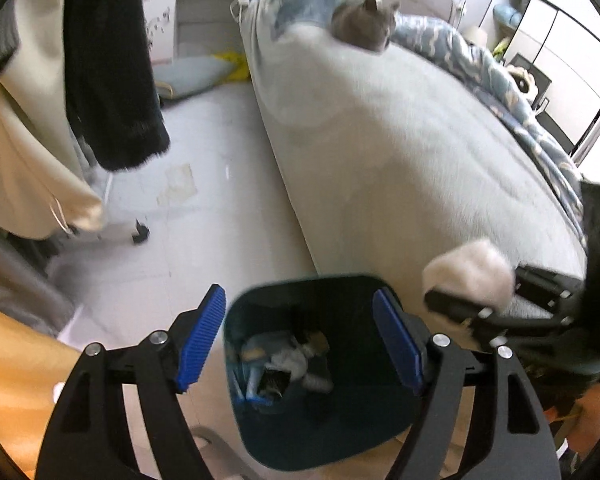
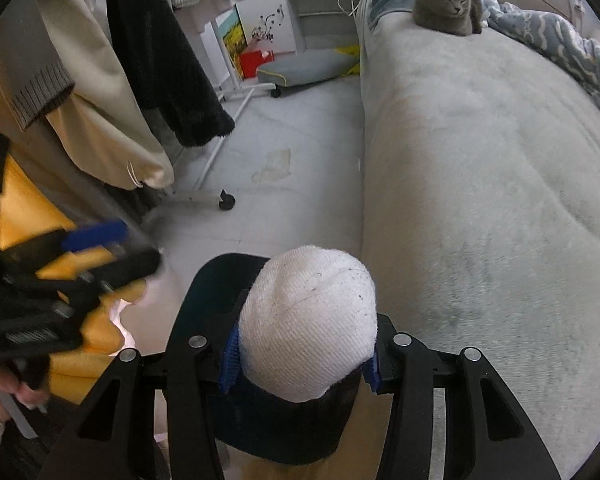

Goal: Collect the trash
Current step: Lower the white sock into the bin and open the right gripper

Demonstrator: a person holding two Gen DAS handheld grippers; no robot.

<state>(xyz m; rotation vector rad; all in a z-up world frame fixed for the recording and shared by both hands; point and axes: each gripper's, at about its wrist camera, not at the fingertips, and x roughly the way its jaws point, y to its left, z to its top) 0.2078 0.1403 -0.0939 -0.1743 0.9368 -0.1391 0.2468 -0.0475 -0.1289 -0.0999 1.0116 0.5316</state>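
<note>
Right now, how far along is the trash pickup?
Done: several scraps already lie in the dark bin, and the left tongs hang open and empty above it. In hand: the right tongs grip a white wad over the bin's rim. Left: dropping it in.

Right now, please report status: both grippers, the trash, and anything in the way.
Left gripper open, empty, over bin. Right gripper shut on white wad, above bin rim. Bin already holds scraps. Nothing blocking; cat far off on bed.
</note>
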